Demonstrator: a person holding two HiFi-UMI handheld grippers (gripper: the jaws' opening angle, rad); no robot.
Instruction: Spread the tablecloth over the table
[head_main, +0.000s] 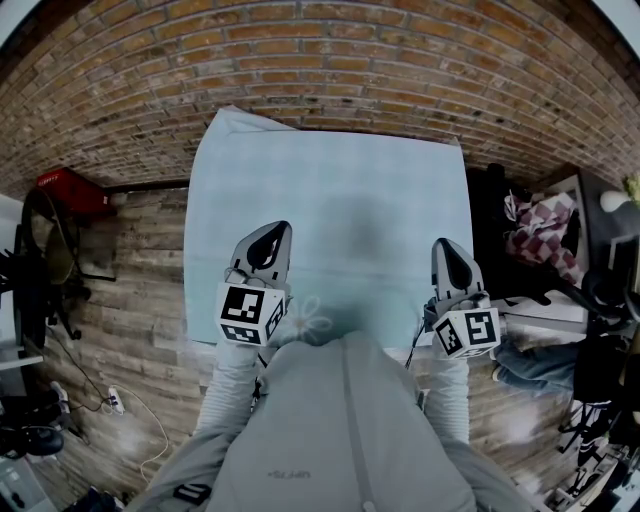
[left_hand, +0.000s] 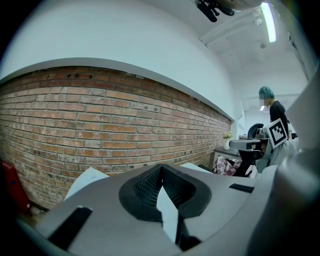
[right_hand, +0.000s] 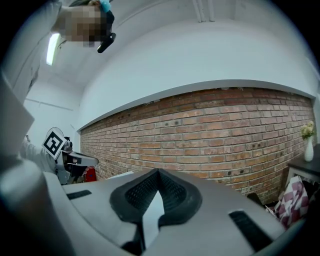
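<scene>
A pale blue tablecloth (head_main: 340, 180) lies spread over the table, reaching from the brick wall towards me. Its far left corner (head_main: 232, 115) stands up against the wall. My left gripper (head_main: 273, 230) is over the cloth's near left part with its jaws together. My right gripper (head_main: 444, 246) is over the near right part, also closed. In the left gripper view the left gripper (left_hand: 160, 167) has a pale strip of cloth (left_hand: 167, 210) pinched between its black pads. The right gripper (right_hand: 158, 172) holds a similar strip (right_hand: 150, 212). The table itself is hidden under the cloth.
A brick wall (head_main: 330, 60) runs close behind the table. A red crate (head_main: 70, 190) and a chair (head_main: 50, 250) are on the left; cables (head_main: 110, 400) lie on the wooden floor. A dark cabinet with a checked cloth (head_main: 540, 230) stands right. A person (left_hand: 274, 112) stands beyond.
</scene>
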